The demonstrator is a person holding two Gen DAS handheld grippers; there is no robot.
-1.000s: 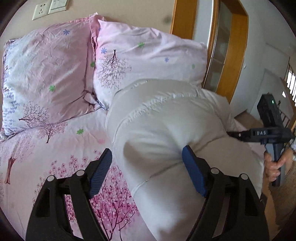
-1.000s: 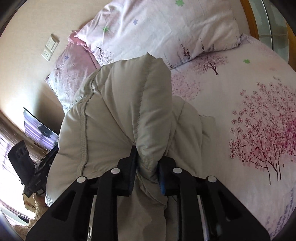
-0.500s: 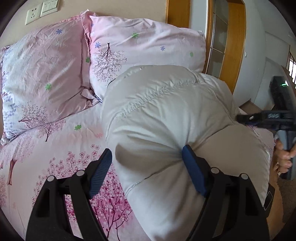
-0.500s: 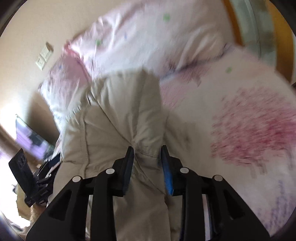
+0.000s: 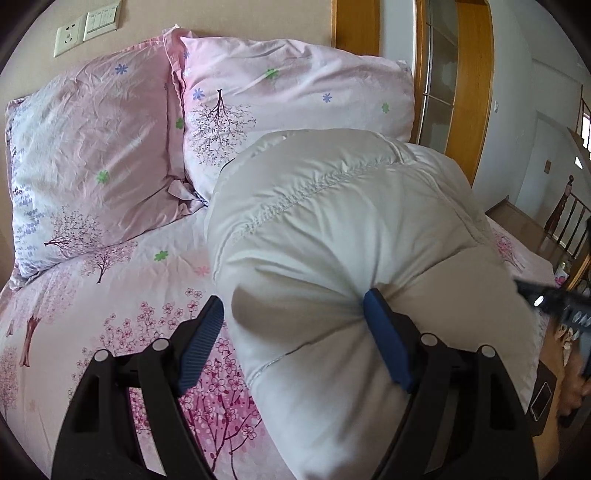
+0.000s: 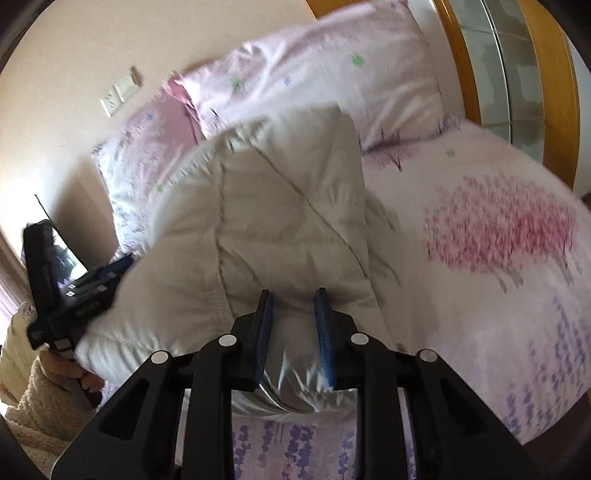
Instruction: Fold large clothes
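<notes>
One bed (image 5: 110,295) fills both views, its pink sheet printed with blossom trees. Two pink pillows (image 5: 295,110) lean against the wall at its head, side by side and touching. On the sheet just in front of them lies a large pale quilted jacket (image 5: 332,240), bunched into a thick rounded mound; its far end reaches the nearer pillow. The left gripper (image 5: 293,332) is spread wide: its right blue pad presses into a dimple in the jacket, while its left pad hangs over the bare sheet, clear of the cloth. The right gripper (image 6: 293,332) has its jaws parted, with the jacket's near edge lying between the blue pads; whether either pad touches the fabric cannot be told. A wall socket (image 5: 68,35) sits above the pillows.
</notes>
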